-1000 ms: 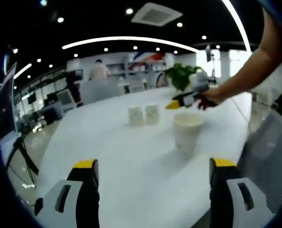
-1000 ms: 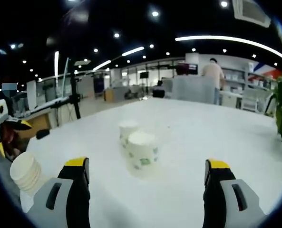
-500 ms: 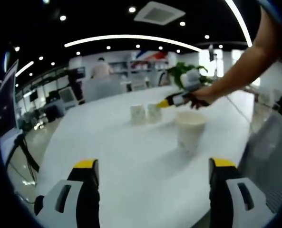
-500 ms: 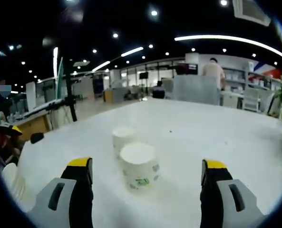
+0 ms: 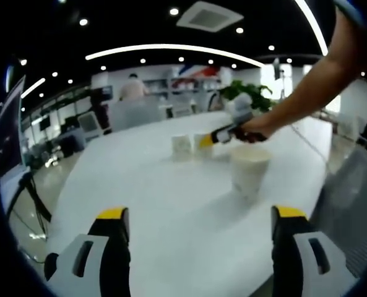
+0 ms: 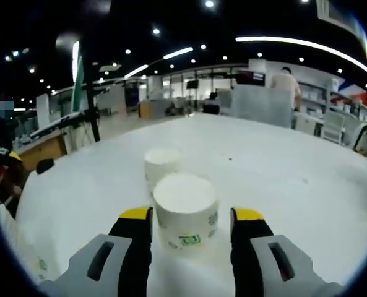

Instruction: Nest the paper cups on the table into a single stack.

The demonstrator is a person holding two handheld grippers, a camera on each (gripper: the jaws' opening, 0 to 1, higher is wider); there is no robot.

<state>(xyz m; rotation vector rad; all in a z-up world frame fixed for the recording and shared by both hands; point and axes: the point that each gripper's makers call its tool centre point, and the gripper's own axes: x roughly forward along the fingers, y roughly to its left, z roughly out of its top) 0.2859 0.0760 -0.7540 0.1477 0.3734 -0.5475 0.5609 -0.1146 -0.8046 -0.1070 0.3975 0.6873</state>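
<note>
— White table (image 5: pixel 164 204), left gripper view first: what have you got?

— Your left gripper (image 5: pixel 195 247) hangs low over the near edge, jaws spread wide with nothing between them. Ahead and to the right stands a stack (image 5: pixel 249 170) of cups, mouth up. Beyond it, two single cups sit upside down, side by side: the far cup (image 5: pixel 181 145) on the left and the near cup (image 5: pixel 201 143) on the right. Your right gripper (image 5: pixel 203 141) reaches in from the right at the end of your arm (image 5: pixel 307 93), its yellow tip at the near cup. A plant (image 5: pixel 245 94) stands behind.

— And the right gripper view?

— Your right gripper (image 6: pixel 191 226) has its yellow-tipped jaws drawn in on either side of the near cup (image 6: pixel 186 210), which sits upside down with a green print on its wall. Whether the pads touch the wall, I cannot tell; the gaps are slim. The far cup (image 6: pixel 163 166) stands just behind it, up and to the left, also upside down. A person (image 6: pixel 286 83) stands far off by the shelves.
</note>
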